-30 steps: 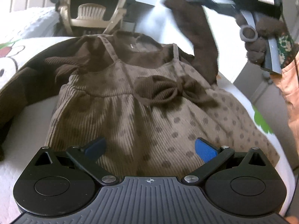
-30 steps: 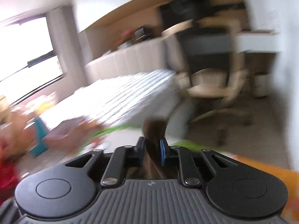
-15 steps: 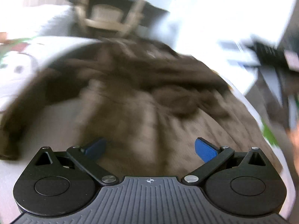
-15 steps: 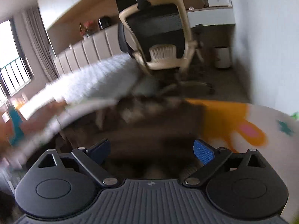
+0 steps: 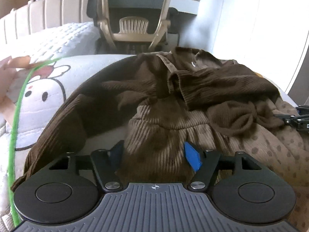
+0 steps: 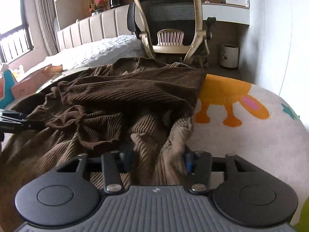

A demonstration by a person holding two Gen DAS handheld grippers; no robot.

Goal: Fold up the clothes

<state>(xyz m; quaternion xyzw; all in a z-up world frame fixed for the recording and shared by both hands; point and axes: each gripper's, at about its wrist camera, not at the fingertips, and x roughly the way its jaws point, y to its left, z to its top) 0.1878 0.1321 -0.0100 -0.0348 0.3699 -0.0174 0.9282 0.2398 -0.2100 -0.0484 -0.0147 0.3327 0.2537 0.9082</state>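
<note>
Brown dress [image 5: 173, 104] crumpled on a printed mat [image 6: 251, 135] over the bed, dark ribbed sleeve [image 5: 222, 81] flopped across the chest, bow [image 5: 243, 116] just below it. Spotted tan skirt [image 5: 270, 150] spread toward the right in left-wrist view.

Left tongs [image 5: 154, 154] at the dress's left side, at waist level: closing in, ridge of tan corduroy bunched between the blue pads [image 5: 191, 157], cloth filling the gap and touching both. Pinching the fabric, by the look.

Right tongs [image 6: 157, 159] on the opp. side of the dress, also closing in, fold of tan cloth standing up between the pads, gripped.

Each tool's black tip visible at the frame edge of the other's cam.

Office chair [image 6: 171, 25] beyond the mat's far edge, padded headboard [image 6: 92, 29] and white quilt [image 6: 100, 52] to the left.
</note>
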